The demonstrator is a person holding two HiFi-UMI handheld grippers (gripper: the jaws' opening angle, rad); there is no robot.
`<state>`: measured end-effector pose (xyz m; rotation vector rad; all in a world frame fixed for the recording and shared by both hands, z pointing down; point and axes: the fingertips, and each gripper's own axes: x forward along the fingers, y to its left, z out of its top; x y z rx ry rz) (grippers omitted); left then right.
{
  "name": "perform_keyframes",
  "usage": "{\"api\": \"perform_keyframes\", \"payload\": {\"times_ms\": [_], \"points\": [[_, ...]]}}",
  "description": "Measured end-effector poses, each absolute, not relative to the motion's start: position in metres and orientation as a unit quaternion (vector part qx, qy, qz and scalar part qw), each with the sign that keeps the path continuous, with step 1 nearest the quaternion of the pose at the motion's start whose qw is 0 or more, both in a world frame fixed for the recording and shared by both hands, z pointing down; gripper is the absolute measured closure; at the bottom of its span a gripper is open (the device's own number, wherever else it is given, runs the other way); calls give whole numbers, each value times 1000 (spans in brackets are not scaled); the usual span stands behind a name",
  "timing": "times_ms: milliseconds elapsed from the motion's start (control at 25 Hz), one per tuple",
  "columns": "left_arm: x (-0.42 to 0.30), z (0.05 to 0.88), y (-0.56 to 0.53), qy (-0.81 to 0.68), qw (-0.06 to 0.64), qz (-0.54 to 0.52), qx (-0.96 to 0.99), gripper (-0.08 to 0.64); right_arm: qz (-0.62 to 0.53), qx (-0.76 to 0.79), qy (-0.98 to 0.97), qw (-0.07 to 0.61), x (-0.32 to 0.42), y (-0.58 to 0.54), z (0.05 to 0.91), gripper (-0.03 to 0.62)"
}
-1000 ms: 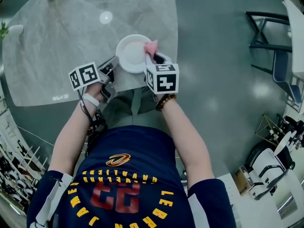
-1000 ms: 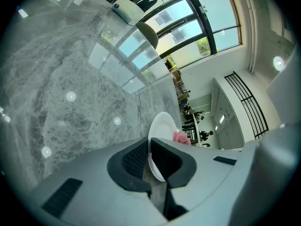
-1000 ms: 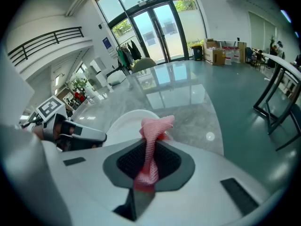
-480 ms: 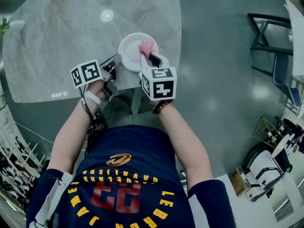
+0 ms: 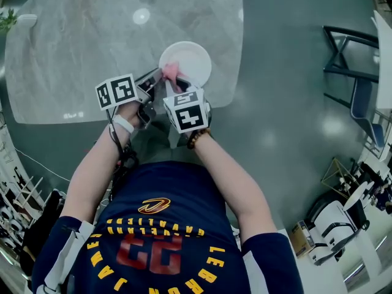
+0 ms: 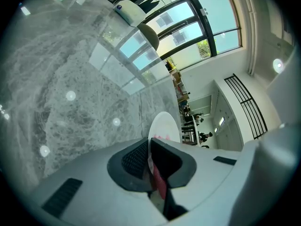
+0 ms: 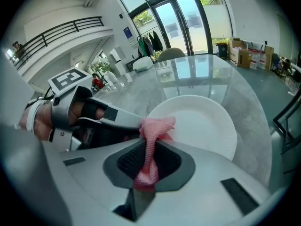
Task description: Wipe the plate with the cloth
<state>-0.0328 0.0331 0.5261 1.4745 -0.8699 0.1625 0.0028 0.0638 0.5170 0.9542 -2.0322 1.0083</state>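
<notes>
"What have the right gripper's (image 7: 150,147) jaws got?"

"The pink cloth (image 7: 153,128). They're pressed together on its middle. One end hangs back between the pads, and the other end stands out in front in a bunch."

"Is the bunch on the plate (image 5: 191,59)?"

"It's over the plate's near-left rim. From here it looks to be touching the white face just inside the edge."

"And the left gripper (image 6: 149,147)?"

"Its jaws pinch that same near-left rim, so the thin white edge runs straight in between the pads. The two grippers' tips are side by side, almost touching, with the cloth showing pink just past the left one's pads."

"Where does the plate sit?"

"By the near edge of the grey marble table (image 5: 79,54), toward its near right corner. I can't tell if it lies flat or is tipped up a little. The plate's face is bare apart from the cloth."

"Anything else about?"

"A dark chair (image 5: 350,54) stands on the floor, off to the right of the table."
</notes>
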Motion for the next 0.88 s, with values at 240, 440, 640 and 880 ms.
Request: {"api": "perform_keyframes", "payload": {"times_ms": [240,440,640,880], "points": [[-33,527,32,-383,651,75,651,537,387,389,-765,337,39,62,519,552],[-33,527,33,-384,649,80,652,537,391,418,-751,329,67,61,519,552],[-33,527,33,-384,647,83,653,537,390,440,-743,320,90,58,515,552],[-31,526,33,-385,645,86,655,537,394,461,-731,313,106,57,511,552]]}}
